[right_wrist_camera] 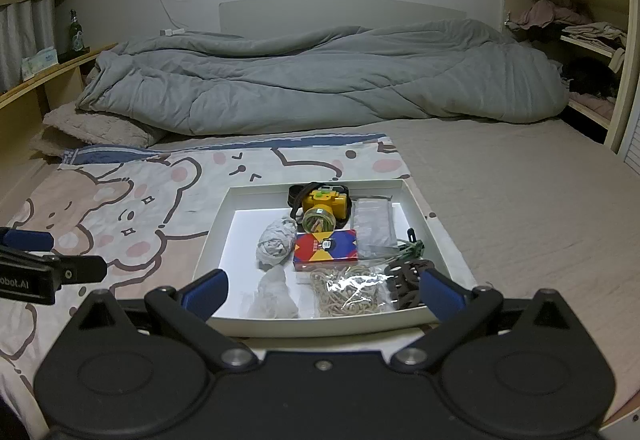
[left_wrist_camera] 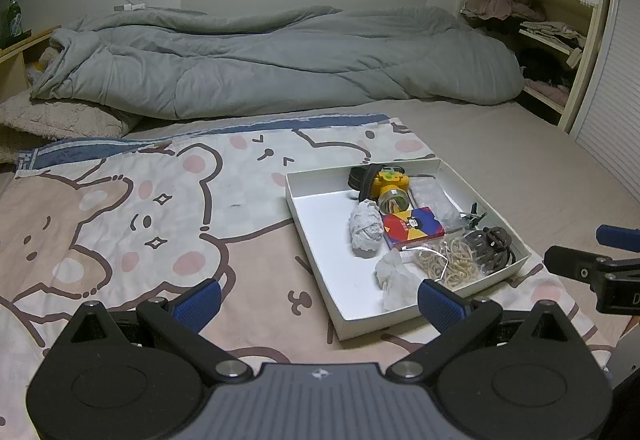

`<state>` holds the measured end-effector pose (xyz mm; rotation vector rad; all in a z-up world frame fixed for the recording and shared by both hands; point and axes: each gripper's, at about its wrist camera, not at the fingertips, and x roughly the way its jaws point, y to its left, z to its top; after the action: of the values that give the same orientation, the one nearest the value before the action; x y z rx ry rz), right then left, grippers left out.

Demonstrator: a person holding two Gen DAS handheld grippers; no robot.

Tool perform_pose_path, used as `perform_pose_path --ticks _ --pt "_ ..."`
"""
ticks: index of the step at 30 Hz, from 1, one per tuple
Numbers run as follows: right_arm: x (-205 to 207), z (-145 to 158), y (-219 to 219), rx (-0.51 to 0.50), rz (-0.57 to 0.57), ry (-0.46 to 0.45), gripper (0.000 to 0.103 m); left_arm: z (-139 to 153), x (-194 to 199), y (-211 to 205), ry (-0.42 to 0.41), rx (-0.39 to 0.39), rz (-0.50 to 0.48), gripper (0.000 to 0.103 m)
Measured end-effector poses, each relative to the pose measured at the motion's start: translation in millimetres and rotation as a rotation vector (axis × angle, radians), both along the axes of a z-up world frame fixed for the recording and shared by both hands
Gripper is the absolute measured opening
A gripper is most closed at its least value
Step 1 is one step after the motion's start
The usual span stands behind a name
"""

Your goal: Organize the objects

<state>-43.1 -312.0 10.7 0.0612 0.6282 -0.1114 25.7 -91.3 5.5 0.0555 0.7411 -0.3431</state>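
On the left, the left gripper (left_wrist_camera: pixel 318 300) hovers over the bear-print blanket (left_wrist_camera: pixel 140 208) with its blue-padded fingers spread wide and nothing between them; the white tray (left_wrist_camera: pixel 316 240) lies ahead and to its right, its near corner just past the right finger. The right gripper (right_wrist_camera: pixel 324 294), fingers likewise apart and empty, faces the tray (right_wrist_camera: pixel 218 228) squarely from its near edge, so it looks the nearer hand for anything inside. The tray's left half is bare; the objects crowd its middle and right. From left to right sit a grey crumpled wad (right_wrist_camera: pixel 276 244) with a white crumpled tissue (right_wrist_camera: pixel 274 298) nearer, then the yellow headlamp (right_wrist_camera: pixel 322 210) at the far wall, a red-and-blue card box (right_wrist_camera: pixel 326 251) lying with its long axis left to right, and a clear bag of rubber bands (right_wrist_camera: pixel 352 292) by the near wall. Further right lie a grey plastic packet (right_wrist_camera: pixel 374 228), a small green clip (right_wrist_camera: pixel 410 246) and dark hair ties (right_wrist_camera: pixel 408 280). The near wall and the loose bag would likely obstruct a low reach.
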Motion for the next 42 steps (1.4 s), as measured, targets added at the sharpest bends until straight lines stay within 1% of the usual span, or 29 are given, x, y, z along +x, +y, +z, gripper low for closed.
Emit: perform_pose_path --ticks 42 --pt "0.5 -1.7 0.7 0.01 0.006 0.0 0.103 -1.0 -1.1 -0.5 0.019 -0.03 -0.003 0.103"
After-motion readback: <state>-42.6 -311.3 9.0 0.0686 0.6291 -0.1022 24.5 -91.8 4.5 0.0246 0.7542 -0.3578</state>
